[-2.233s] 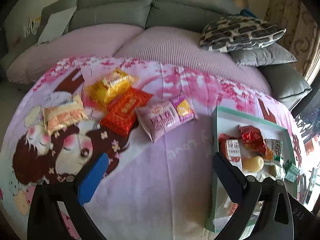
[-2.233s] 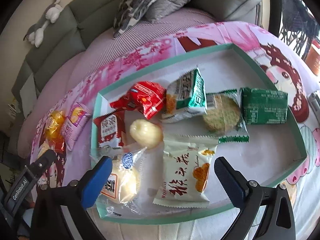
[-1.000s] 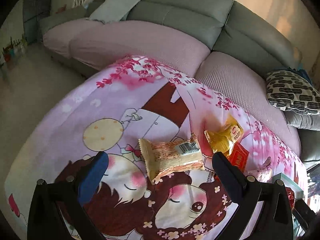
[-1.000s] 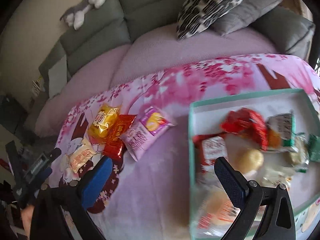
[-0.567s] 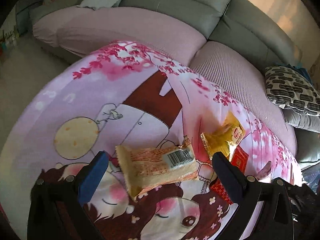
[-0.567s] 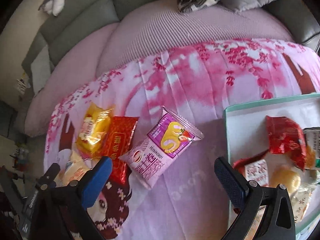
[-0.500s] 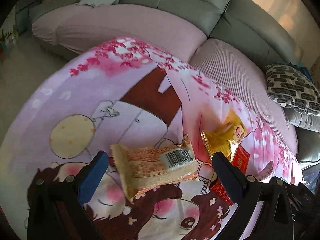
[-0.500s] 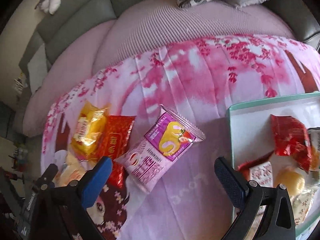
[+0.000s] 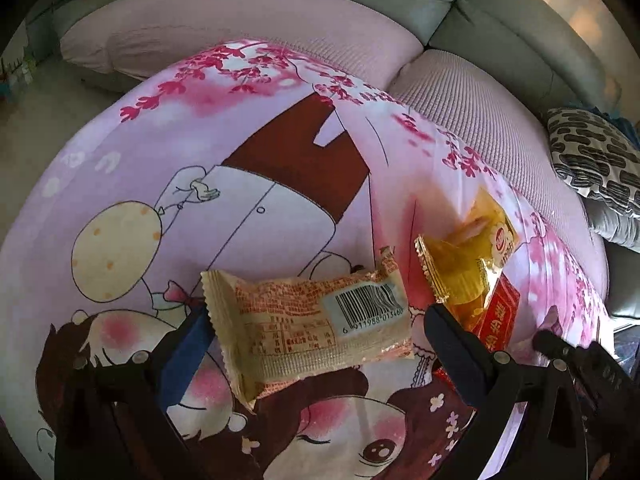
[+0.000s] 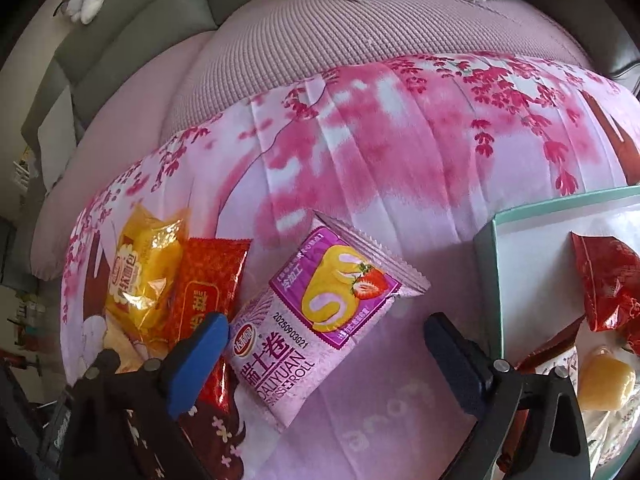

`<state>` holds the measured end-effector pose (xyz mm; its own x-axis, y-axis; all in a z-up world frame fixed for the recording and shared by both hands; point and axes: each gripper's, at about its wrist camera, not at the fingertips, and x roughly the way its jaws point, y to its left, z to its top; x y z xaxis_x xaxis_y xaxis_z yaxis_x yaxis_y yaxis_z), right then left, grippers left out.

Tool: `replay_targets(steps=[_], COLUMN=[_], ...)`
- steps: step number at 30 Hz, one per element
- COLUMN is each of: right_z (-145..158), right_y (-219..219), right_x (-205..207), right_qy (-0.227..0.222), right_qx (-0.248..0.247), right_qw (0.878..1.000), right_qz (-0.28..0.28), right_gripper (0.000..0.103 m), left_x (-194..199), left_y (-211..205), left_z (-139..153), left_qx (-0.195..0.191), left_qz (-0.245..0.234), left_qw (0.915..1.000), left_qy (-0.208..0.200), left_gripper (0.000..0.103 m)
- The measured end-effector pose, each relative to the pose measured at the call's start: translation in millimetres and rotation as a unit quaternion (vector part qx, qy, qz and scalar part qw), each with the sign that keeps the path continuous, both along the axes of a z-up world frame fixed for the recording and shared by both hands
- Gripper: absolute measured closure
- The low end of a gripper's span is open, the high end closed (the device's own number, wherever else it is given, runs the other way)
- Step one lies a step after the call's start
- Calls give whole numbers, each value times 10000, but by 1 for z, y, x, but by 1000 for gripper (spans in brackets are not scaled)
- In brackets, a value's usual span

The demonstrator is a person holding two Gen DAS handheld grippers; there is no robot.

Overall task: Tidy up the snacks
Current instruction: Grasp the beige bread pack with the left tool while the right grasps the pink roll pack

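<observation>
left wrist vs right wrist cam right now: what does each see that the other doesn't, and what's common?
Left wrist only: the beige barcode packet lying between the open fingers of the left hand-held gripper, and the cartoon figure printed on the cloth.

Right wrist only: the purple Swiss roll packet between the open fingers of the right hand-held gripper, the green-rimmed tray with a crinkled red packet, and a plush toy on the sofa back.

Both: the yellow packet, the red packet beside it, the pink blossom cloth, the grey sofa and the patterned cushion.

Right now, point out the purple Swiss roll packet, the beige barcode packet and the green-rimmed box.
purple Swiss roll packet (image 10: 320, 316): right wrist view, printed front.
beige barcode packet (image 9: 308, 328): left wrist view, back panel.
green-rimmed box (image 10: 560, 204): right wrist view, far rim.
</observation>
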<state>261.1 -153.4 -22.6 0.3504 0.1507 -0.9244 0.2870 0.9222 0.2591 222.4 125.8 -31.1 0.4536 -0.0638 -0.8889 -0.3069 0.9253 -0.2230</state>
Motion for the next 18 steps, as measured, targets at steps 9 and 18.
replay_targets(steps=[9,18], right_z=[-1,14], right_y=[-2,-2], right_x=[4,-29], right_qy=[-47,-309], right_qx=[1,166], right_qw=[9999,9992], right_qz=[-124,173], right_gripper=[25,61], left_x=[-3,-21], left_y=[3,7], left_z=[1,7], left_qx=[-8,-389], left_qz=[65,220], left_qw=[10000,9990], left_qy=[38,-33], left_gripper=[14,33])
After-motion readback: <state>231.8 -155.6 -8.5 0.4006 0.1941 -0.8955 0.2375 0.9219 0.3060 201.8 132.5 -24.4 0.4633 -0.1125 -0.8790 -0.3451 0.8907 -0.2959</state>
